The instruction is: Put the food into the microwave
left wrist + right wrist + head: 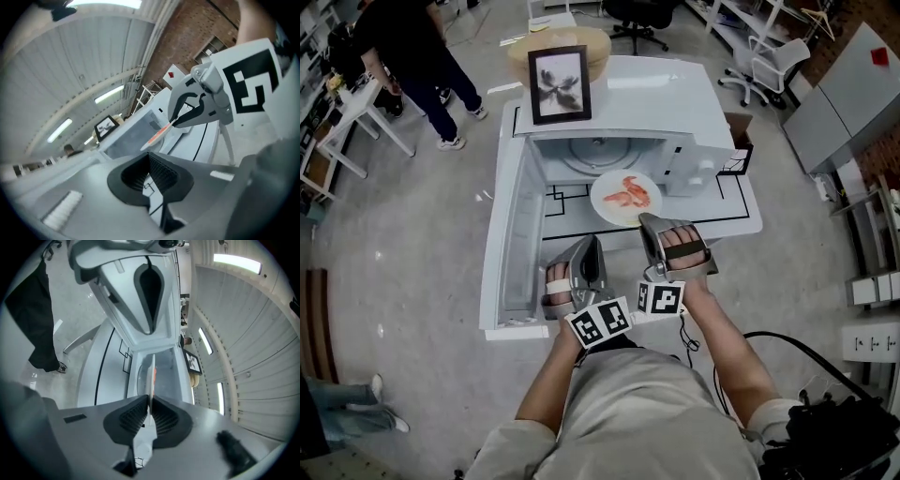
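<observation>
A white plate (623,197) with red food (630,192) hangs level in front of the open white microwave (609,103), just outside its cavity (581,155). My right gripper (649,220) is shut on the plate's near rim. In the right gripper view the plate (151,380) shows edge-on, pinched between the pads of the right gripper (150,406). My left gripper (592,242) hovers to the left of the plate, apart from it, shut with nothing in it. The left gripper view has its own jaws (151,171) together and the plate (159,134) beyond them.
The microwave door (511,234) swings out to the left, beside my left gripper. A framed picture (559,84) stands on top of the microwave. The white table (741,211) carries black line markings. A person (412,56) stands at the far left; office chairs (764,61) are behind.
</observation>
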`<state>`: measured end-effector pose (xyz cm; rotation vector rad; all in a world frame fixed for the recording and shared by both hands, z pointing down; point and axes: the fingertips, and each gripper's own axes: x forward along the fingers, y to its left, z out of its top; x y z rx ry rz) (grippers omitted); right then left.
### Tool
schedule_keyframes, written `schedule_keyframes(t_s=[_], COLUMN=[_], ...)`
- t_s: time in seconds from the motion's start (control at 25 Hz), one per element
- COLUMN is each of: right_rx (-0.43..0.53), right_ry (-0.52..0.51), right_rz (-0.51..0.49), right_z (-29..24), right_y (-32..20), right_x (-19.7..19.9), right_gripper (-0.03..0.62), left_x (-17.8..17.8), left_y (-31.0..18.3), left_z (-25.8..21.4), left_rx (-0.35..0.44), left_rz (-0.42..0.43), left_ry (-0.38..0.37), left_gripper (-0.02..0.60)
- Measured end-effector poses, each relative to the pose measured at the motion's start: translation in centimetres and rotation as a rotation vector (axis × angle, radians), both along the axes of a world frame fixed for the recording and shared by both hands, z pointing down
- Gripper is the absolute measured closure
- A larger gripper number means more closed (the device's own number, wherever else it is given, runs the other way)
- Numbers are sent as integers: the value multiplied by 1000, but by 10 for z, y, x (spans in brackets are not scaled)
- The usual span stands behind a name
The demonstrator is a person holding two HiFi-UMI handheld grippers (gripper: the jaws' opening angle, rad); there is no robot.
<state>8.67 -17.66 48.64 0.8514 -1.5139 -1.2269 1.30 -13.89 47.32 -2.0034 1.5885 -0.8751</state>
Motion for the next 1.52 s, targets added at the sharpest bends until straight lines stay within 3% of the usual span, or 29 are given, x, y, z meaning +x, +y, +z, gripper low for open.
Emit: schedule_keyframes(t_s=[0.12,0.24,0.36,0.52,1.12,1.52], right_rx=[-1,-6,-45,-87,-31,-40], right_ry=[-10,-26,-91,-137,34,56], right_rz=[5,12,21,36,35,64], right_z=[2,3,5,13,37,51], right_y=[-16,-31,-46,-62,-131,-163], right_x=[-8,-13,-18,-24,-41,-51], right_gripper=[560,560,560,560,560,560], left_x=[-5,-9,-14,-16,-23,-26], left_y=[-14,-30,-45,-52,-67,-68], left_z=[22,30,32,40,59,60], left_rx=[-95,-125,-107,-106,-122,-118], left_rz=[20,30,40,50,19,12], left_ry=[251,503,609,609,600,598], left_gripper=[574,574,574,574,574,574])
